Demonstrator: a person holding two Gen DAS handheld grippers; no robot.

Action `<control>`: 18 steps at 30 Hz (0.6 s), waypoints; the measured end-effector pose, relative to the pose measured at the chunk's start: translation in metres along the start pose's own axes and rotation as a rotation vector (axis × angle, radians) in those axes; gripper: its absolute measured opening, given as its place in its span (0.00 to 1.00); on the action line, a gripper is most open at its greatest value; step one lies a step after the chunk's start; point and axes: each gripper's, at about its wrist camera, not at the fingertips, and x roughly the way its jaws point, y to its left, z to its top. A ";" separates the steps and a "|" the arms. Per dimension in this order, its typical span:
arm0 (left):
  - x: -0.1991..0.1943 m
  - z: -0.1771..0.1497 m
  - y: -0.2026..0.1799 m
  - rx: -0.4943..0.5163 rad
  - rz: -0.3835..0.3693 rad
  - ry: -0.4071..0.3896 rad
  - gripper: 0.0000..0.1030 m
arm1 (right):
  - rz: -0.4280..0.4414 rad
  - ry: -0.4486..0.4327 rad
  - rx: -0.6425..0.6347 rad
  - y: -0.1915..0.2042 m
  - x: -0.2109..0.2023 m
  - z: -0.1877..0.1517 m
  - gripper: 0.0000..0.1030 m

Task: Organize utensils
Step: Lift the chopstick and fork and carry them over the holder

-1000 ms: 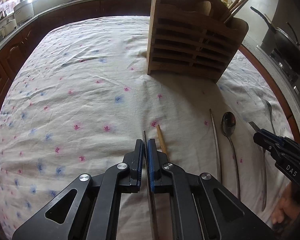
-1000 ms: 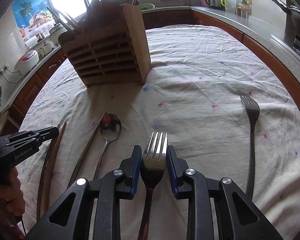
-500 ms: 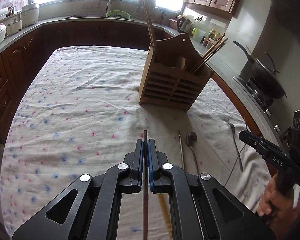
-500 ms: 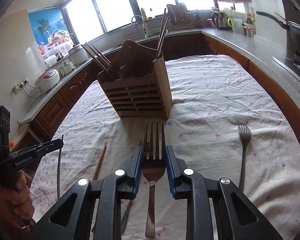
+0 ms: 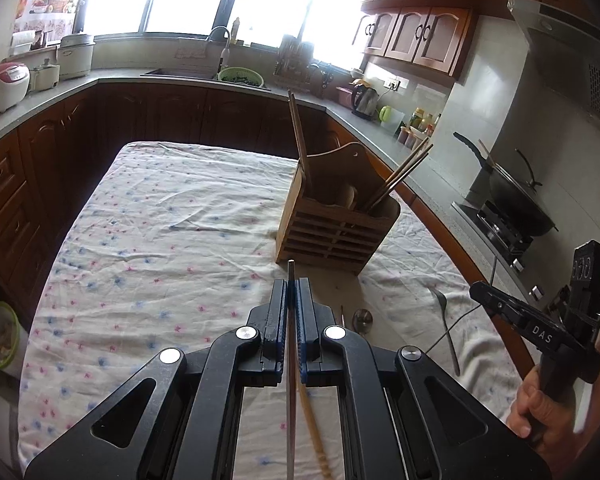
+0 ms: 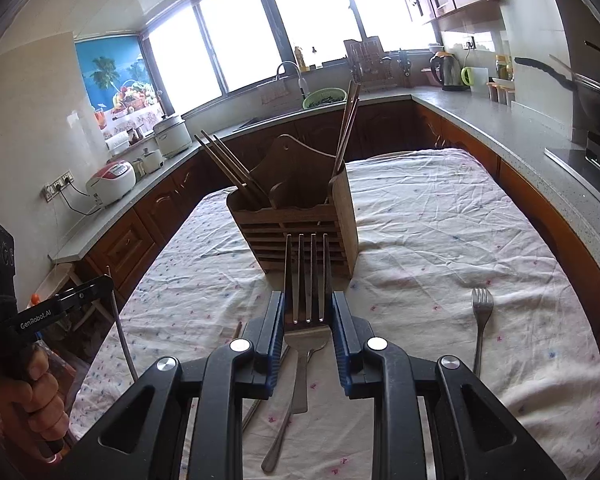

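My left gripper (image 5: 291, 286) is shut on a thin dark chopstick (image 5: 291, 360), lifted above the table and pointing at the wooden utensil holder (image 5: 332, 224). A wooden chopstick (image 5: 314, 432) lies on the cloth below it. My right gripper (image 6: 307, 300) is shut on a metal fork (image 6: 307, 280), tines forward, raised in front of the holder (image 6: 300, 220). The holder contains several chopsticks (image 6: 228, 168). The right gripper also shows in the left wrist view (image 5: 484, 294), and the left gripper in the right wrist view (image 6: 100, 284).
A spoon (image 5: 363, 318), a metal chopstick (image 5: 342, 316) and a second fork (image 6: 481, 320) lie on the flowered tablecloth (image 5: 160, 240). Another spoon (image 5: 446, 328) lies at the right. Kitchen counters surround the table; a wok (image 5: 516, 200) sits on the stove.
Both grippers have risen well above the table, carrying the chopstick and the fork, so the holder now looks farther and lower.
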 end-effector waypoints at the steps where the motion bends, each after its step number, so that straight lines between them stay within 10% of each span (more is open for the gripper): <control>1: -0.002 0.002 0.001 -0.003 -0.002 -0.009 0.03 | 0.001 -0.005 0.000 0.001 -0.001 0.001 0.22; 18: -0.012 0.042 -0.004 -0.029 -0.026 -0.119 0.03 | 0.025 -0.061 0.014 -0.002 -0.001 0.027 0.22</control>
